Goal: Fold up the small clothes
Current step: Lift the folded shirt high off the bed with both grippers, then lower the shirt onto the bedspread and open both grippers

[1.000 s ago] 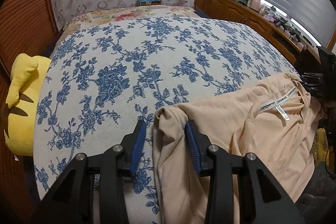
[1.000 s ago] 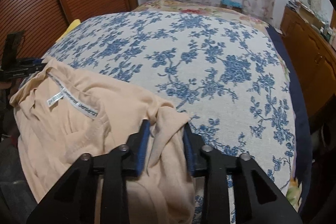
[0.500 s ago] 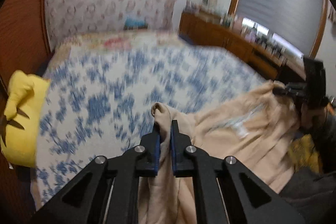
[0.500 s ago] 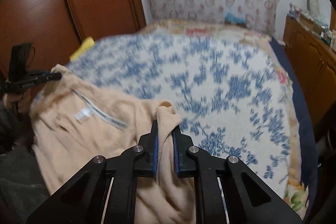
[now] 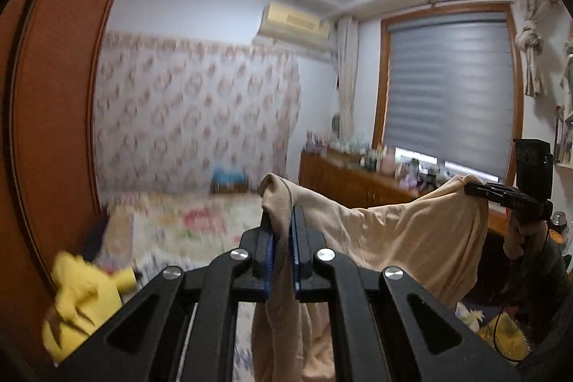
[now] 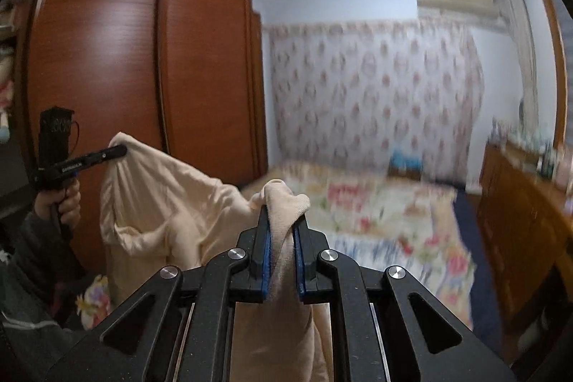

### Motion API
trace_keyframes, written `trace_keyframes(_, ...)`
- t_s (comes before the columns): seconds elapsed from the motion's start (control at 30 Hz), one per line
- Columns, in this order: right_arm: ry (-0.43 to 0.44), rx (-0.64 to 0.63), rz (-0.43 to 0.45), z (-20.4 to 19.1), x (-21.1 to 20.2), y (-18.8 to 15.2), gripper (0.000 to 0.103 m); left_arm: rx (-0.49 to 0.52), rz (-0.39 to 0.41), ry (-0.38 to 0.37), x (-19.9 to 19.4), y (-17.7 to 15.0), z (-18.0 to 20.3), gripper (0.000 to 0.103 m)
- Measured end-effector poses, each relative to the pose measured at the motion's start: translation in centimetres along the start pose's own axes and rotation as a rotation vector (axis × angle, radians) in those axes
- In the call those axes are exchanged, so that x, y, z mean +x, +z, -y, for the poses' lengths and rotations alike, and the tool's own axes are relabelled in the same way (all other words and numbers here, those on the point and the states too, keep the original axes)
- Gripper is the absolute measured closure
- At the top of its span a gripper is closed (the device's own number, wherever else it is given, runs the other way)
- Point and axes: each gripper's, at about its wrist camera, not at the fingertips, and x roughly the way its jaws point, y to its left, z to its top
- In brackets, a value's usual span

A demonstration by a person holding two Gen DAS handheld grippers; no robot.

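A peach-coloured garment (image 5: 404, 238) hangs in the air, stretched between both grippers above the bed. My left gripper (image 5: 282, 221) is shut on one corner of it. My right gripper (image 6: 281, 221) is shut on the other corner. In the left wrist view the right gripper (image 5: 476, 190) shows at the far right, clamped on the cloth. In the right wrist view the left gripper (image 6: 120, 151) shows at the left, clamped on the garment (image 6: 161, 203). The cloth sags between them and drapes down below the fingers.
The bed (image 6: 394, 213) with a floral cover lies ahead and below. A yellow plush toy (image 5: 82, 296) sits at the bed's left. A wooden wardrobe (image 6: 125, 77) stands left, a wooden dresser (image 5: 358, 183) under the window right.
Both grippers closed on the garment's corners and lifted it off the bed. The views tilted up from the bedspread toward the walls and ceiling.
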Motion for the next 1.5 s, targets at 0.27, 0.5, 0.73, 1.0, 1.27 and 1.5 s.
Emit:
trace_keyframes(0.27,-0.048,-0.129,0.125,-1.7,-4.9,9.7,0.095,0.125,0.191,0.094,-5.6,8.5,0.7,0.099)
trace_keyframes(0.5,-0.116,-0.18,0.159,-1.8,-7.3,14.5,0.095,0.17,0.279,0.149,-8.4,12.8,-0.3,0.099)
trace_keyframes(0.73,-0.171,-0.248,0.142,-2.4,-8.0,14.4,0.095,0.187,0.291,0.157,-8.6,12.3,0.0,0.099)
trace_keyframes(1.0,-0.209,-0.234,0.073,-0.4,-4.2,14.5,0.095,0.174,0.225,0.193,-3.9,12.5,-0.8,0.099)
trace_keyframes(1.27,-0.206,-0.17,-0.105,7.0,8.2,8.7,0.095,0.155,0.024,0.252,9.5,6.8,-6.3,0.099)
trace_keyframes(1.5,-0.206,-0.096,-0.251,13.6,21.1,1.0,0.095,0.082,-0.154,0.27,21.1,-1.1,-11.6,0.099)
